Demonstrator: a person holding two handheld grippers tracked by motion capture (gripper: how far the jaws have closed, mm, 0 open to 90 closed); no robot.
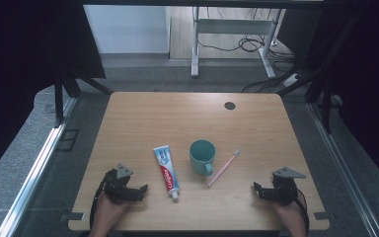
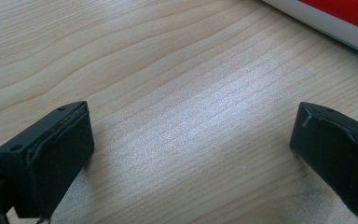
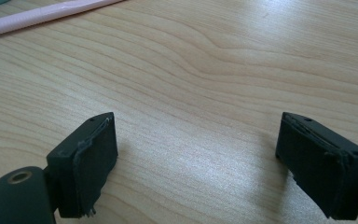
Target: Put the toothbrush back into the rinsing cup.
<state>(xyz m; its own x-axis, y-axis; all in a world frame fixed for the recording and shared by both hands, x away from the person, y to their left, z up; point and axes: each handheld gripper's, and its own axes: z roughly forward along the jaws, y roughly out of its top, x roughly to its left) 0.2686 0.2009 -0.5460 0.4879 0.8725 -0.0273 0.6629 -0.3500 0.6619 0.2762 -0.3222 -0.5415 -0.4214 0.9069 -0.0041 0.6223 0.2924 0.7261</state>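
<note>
The left tongs [image 1: 137,191] stand wide open with nothing between the jaws, resting low over the bare wood of the worktop [image 1: 143,118] near its front edge. The right tongs [image 1: 259,190] are spread just as wide and also empty, low over the wood at the front right. Each is held by a hand coming in from the near edge, the left hand [image 1: 109,207] and the right hand [image 1: 290,213]; the two tongs point inward toward each other, with the things on the worktop between them.

The toothpaste tube [image 1: 167,170] lies flat just beside the left tongs, cap toward the person. A teal mug [image 1: 202,156] stands upright beyond it, and a pink toothbrush [image 1: 223,168] lies slanted next to the mug, nearer the right tongs.

The left gripper view catches the tube's red-and-white edge [image 2: 335,21] at its upper right; the right gripper view catches the toothbrush's pink handle [image 3: 42,17] along its top left.
</note>
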